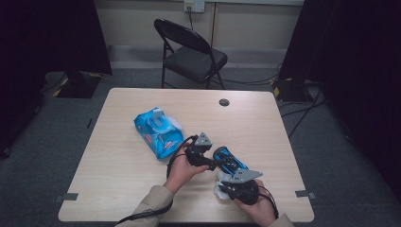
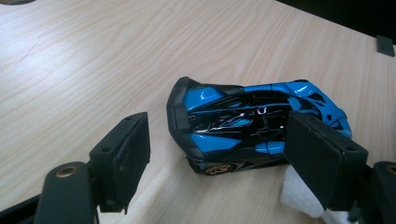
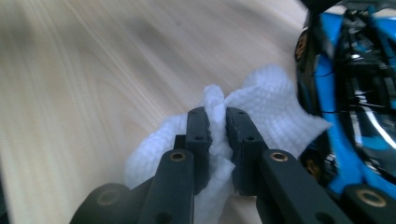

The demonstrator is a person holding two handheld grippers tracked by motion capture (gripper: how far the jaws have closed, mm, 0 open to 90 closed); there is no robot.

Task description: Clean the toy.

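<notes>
Pinching a crumpled white wipe (image 3: 261, 116) between its closed jaws, the right gripper (image 3: 217, 122) sits just beside the glossy blue-and-black toy car (image 2: 247, 123) on the pale wooden table (image 1: 118, 156). The left gripper (image 2: 217, 140) has its jaws apart around the car's near end, seemingly not touching it.

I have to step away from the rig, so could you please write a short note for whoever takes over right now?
Right gripper: shut on the white wipe, bunched on the table beside the toy car.
Left gripper: jaws apart, either side of the blue-and-black car; I cannot tell whether the pads touch it.
Blue wipes pack: on the table, beyond the left hand.
Done: one wipe out and gripped.
Left: probably steady the car and wipe it.
</notes>
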